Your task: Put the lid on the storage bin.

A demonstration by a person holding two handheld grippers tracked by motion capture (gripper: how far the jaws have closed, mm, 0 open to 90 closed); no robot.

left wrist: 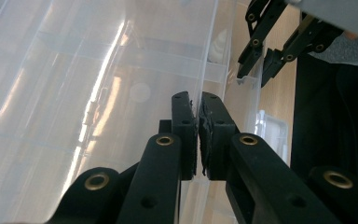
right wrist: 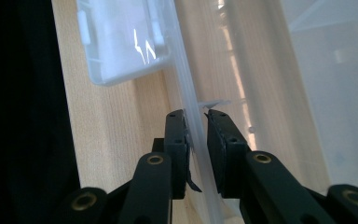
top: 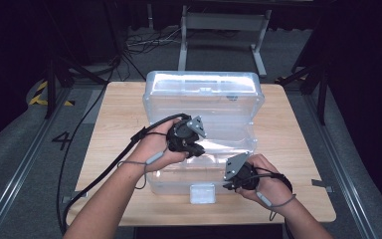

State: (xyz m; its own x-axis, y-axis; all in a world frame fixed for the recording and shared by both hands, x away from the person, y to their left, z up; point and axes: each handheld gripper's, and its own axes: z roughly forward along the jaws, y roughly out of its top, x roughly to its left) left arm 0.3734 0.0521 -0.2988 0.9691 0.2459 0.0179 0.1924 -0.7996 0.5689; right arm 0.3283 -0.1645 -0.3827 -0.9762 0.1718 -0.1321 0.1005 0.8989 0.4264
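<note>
Now I have both grippers clamped on the clear plastic storage box (top: pixel 204 107) that sits open on the desk (top: pixel 114 124). My left gripper (left wrist: pixel 198 135) has its jaws pressed narrow on a thin transparent wall, the edge of the lid (top: pixel 179 174) that lies flat toward me; the pads meet on the plastic with hardly a gap. My right gripper (right wrist: pixel 196 154) grips the same lid's rim farther along, the sheet of plastic running straight up between its two jaws, and just beyond and to the left of its tips the white latch tab (right wrist: pixel 121 42) lies on the wood. In the left gripper view the right gripper's jaws hang ahead and to the right of my own tips, nipping the same rim.

As I judge it, the grasp is done: both holds look seated on the lid. What is left, by my reading, is the swing itself, lifting the lid up and over the tub beyond my jaws, then pressing it down and snapping the latch. The box looks empty, as far as the glare allows.
</note>
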